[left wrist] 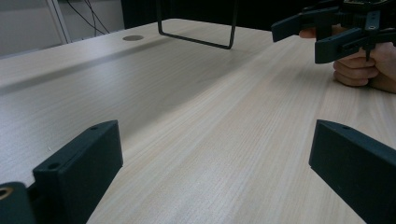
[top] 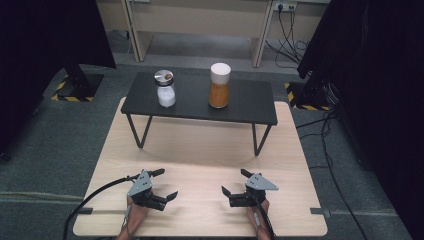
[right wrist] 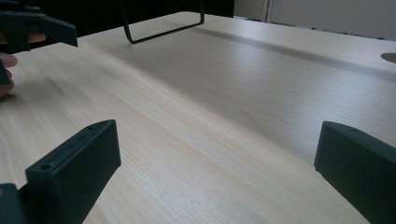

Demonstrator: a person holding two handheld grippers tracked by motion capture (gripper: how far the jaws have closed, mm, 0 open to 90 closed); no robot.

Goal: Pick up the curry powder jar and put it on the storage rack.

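I hold both released on the surface [top: 200, 150] — left gripper [top: 161, 184] at 7 o'clock, right gripper [top: 234, 182] at 5 o'clock, nothing between either's jaws.

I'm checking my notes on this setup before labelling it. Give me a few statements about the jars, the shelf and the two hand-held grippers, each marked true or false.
1. Two jars stand on the black shelf. True.
2. The jar of white powder stands to the right of the jar of orange powder in the high view. False: it stands to the left.
3. The left hand-held gripper is shut on a jar. False: its jaws are open and empty, resting low over the wooden table.
4. The right hand-held gripper is open with nothing between its jaws. True.
5. The jar of orange powder lies on its side. False: it stands upright.
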